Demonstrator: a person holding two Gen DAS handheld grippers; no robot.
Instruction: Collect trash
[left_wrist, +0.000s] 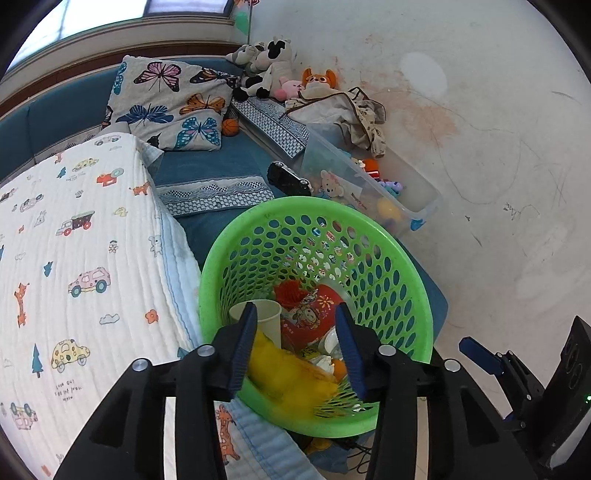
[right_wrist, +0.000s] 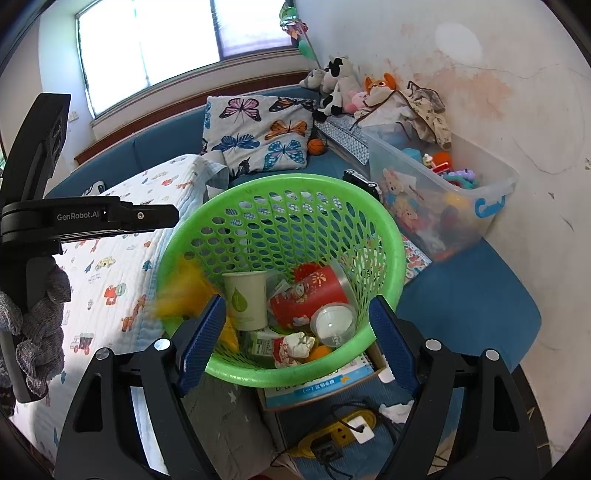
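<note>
So: 1 green basket (right_wrist: 280, 206) w/ 2 cups, 1 yellow wrapper; both claws (left_wrist: 295, 347) (right_wrist: 297, 339) released, gripping nothing.

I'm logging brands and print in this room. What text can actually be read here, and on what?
"GenRobot.AI": side of the left tongs.
Blanket: small print, too blurred.
Booklet under the basket: characters too small.
Red cup, toy bin: unreadable.

Basket (right_wrist: 325, 192) mouth open; toy bin (right_wrist: 491, 192) beside
</note>
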